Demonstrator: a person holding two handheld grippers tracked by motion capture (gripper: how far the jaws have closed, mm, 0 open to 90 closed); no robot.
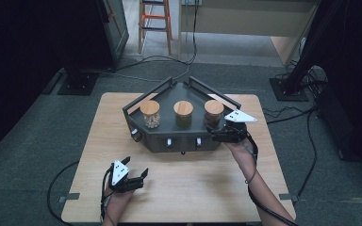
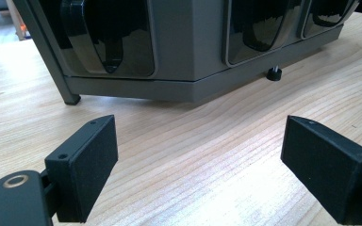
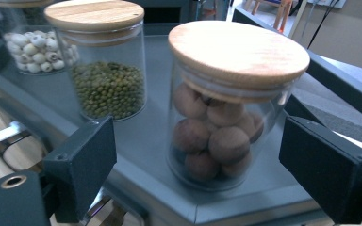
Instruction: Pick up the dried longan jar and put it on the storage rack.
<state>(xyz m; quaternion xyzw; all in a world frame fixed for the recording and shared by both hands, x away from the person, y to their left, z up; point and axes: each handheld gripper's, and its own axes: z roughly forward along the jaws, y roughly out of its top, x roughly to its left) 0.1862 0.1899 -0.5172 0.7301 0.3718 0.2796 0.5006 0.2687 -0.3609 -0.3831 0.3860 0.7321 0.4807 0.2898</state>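
Nearest the person, the left gripper (image 1: 128, 178) rested low over the wooden table (image 1: 188, 188), its jaws spread wide with nothing between them; in the left gripper view they pointed at the grey rack's (image 2: 188, 56) front wall and one small black foot (image 2: 274, 74). Farther in, the right gripper (image 1: 226, 134) sat at the rack's right front corner, jaws spread and apart from the jar of brown round nuts (image 3: 226, 117), which stood upright between them under a wooden lid (image 3: 238, 49). Beyond stood the jar of green beans (image 3: 106, 70), then the jar of white seeds (image 3: 30, 44). No label or writing could be read on any jar.
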